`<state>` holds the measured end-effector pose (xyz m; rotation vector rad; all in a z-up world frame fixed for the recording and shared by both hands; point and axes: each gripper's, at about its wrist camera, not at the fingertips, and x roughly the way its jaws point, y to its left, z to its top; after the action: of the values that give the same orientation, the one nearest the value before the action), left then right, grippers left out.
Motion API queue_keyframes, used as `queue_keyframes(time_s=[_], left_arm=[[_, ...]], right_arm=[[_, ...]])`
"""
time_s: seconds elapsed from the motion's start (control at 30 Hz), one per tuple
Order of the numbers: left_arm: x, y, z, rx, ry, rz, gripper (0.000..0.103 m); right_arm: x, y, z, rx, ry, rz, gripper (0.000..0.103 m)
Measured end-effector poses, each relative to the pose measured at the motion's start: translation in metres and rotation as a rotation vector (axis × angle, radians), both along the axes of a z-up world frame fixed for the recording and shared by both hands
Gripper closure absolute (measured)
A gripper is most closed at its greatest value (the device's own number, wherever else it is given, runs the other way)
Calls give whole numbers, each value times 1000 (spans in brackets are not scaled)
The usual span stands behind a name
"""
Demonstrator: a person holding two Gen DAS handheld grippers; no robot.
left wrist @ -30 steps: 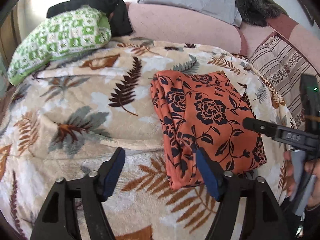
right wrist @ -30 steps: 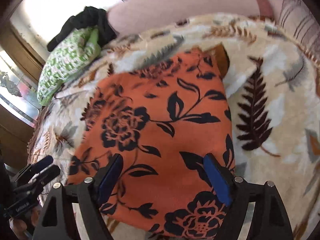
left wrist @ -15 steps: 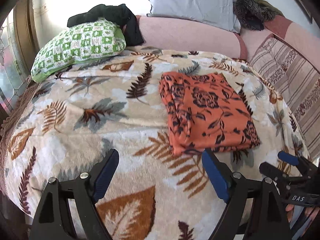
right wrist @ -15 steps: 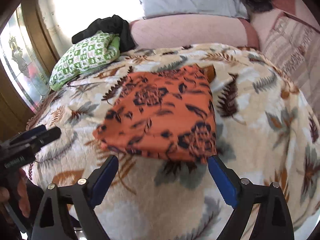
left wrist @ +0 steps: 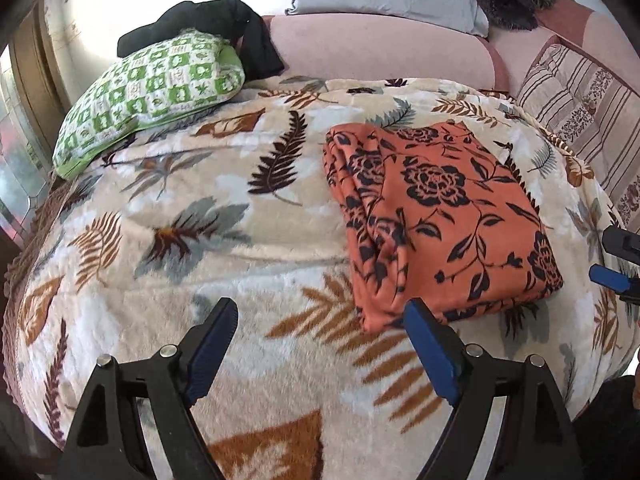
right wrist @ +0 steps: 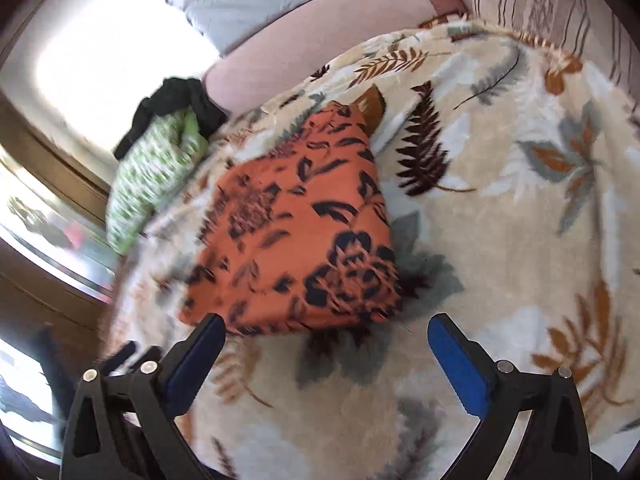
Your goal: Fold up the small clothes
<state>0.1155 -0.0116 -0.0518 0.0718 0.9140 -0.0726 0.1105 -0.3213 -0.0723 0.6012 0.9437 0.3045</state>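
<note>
Both grippers' jaws gape empty — right gripper (right wrist: 322, 334) opening, left gripper (left wrist: 320, 320) wide — near folded orange garment (left wrist: 436, 216).

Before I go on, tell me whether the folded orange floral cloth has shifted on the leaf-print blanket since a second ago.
No. The folded orange floral cloth lies beside the same dark fern leaf on the leaf-print blanket; only the cameras moved.

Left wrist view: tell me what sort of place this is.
Probably a bedroom or home lounge: a fleece leaf-print blanket over a bed or couch, a green-and-white checked pillow, and a pink padded backrest.
</note>
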Motion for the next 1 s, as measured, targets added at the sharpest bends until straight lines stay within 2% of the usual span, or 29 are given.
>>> queue_keyframes(time_s=[0.03,0.13,0.2,0.27,0.37,0.47,0.53,0.6,0.67,0.73,0.77,0.8,0.9,1.0], left_arm=[[10,-3,-2,-3,4,-3,18],[36,-6,-23,28,56,32,18],[49,0,-56,32,197,74,17],[47,14,-65,-77,206,103,16],[45,24,-49,-151,204,101,17],[46,27,-11,-185,100,90,17],[56,20,4,-213,79,55,17],[70,9,4,-231,90,-4,17],[85,-2,-21,-227,181,-13,17],[91,6,-62,-227,303,55,19],[89,14,-78,-279,328,71,18],[84,18,-78,-310,293,72,18],[81,9,-58,-263,257,65,19],[91,-4,-24,-258,151,24,19]], right_arm=[[7,-2,-1,41,1,5,1],[18,2,-2,51,-3,18,1],[23,5,-6,49,1,27,1],[28,10,-14,30,18,44,1],[33,12,-21,27,24,67,1],[39,15,-16,41,-10,86,1],[46,16,-15,63,-24,88,1],[51,16,-19,84,-24,84,1],[54,16,-24,99,-22,84,1],[56,16,-31,115,-16,93,1],[57,16,-35,120,-11,96,1],[57,15,-39,126,-4,102,1],[58,12,-47,150,0,104,1],[57,10,-46,169,-12,104,1]])
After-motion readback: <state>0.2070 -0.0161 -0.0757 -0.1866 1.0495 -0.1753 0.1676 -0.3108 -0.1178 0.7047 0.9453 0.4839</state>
